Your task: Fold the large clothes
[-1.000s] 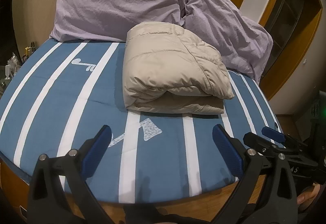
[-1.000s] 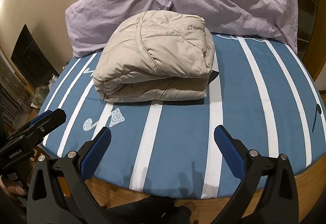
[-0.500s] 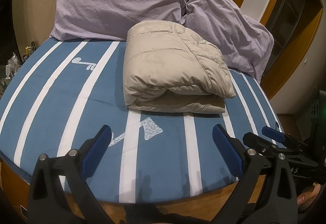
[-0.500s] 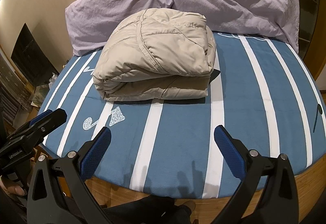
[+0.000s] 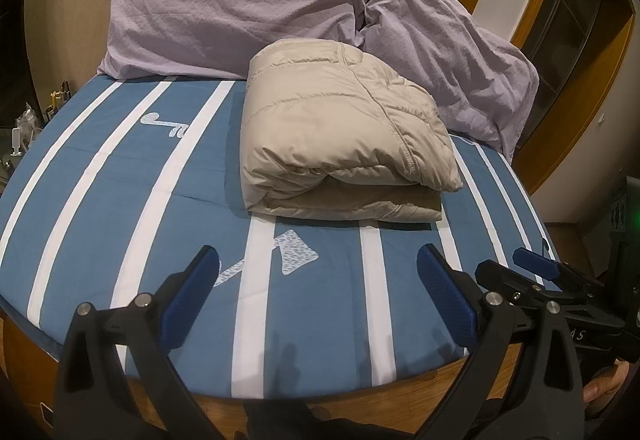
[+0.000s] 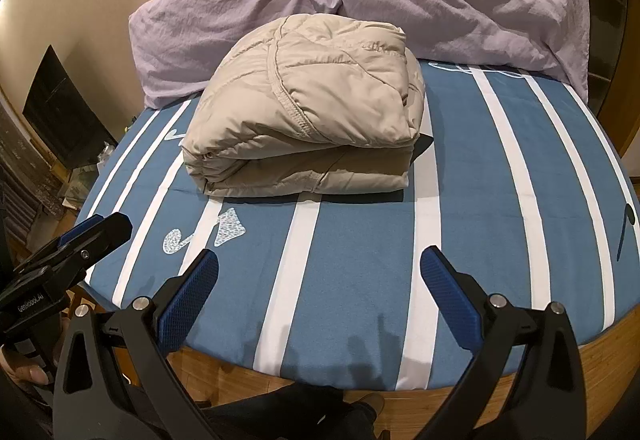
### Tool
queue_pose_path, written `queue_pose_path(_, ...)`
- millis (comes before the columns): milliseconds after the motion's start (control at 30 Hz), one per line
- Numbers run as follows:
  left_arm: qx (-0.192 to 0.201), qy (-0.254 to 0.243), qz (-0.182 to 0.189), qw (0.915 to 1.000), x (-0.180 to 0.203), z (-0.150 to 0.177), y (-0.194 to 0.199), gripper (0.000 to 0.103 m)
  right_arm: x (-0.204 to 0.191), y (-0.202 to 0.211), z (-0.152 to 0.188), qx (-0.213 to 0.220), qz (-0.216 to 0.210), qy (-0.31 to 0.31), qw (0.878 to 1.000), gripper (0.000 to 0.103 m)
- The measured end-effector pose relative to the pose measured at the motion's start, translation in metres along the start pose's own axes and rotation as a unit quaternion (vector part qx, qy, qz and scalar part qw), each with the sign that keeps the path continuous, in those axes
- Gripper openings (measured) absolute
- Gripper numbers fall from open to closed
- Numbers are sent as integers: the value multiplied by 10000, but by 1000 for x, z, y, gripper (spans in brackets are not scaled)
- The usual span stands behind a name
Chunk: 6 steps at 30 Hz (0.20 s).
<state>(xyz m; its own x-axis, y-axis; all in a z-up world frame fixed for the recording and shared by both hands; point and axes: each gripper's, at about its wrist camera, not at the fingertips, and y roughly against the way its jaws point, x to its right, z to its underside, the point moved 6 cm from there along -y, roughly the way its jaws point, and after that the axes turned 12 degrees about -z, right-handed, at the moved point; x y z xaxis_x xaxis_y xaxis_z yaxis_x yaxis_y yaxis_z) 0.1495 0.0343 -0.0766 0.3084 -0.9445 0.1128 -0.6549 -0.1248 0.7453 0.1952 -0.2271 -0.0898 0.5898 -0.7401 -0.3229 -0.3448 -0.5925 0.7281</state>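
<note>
— How are the grippers held?
— The left gripper (image 5: 318,294) and the right gripper (image 6: 320,294) are both spread wide at the bottom of the frame; nothing is held or touched.
— And the garment?
— A beige quilted jacket (image 5: 340,135), puffy and stitched in channels, is seen folded into a thick bundle at the centre, on the blue, white-striped sheet (image 5: 120,191), against two crumpled lilac pillows (image 5: 240,11).
— What is obscured?
— The jacket's underside and far edge are hidden.
</note>
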Motion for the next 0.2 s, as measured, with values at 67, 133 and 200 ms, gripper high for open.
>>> queue_pose_path(67,-9,5,-4,10000,0,1,-1,99,0,0,0,-4,-1,-1,10000,102)
queue_pose_path(133,-10,2,-8,10000,-1,2,-2,99,0,0,0,-2,0,-3,10000,102)
queue_pose_path(200,-10,-1,-8,10000,0,2,-2,99,-1,0,0,-5,0,-8,10000,102)
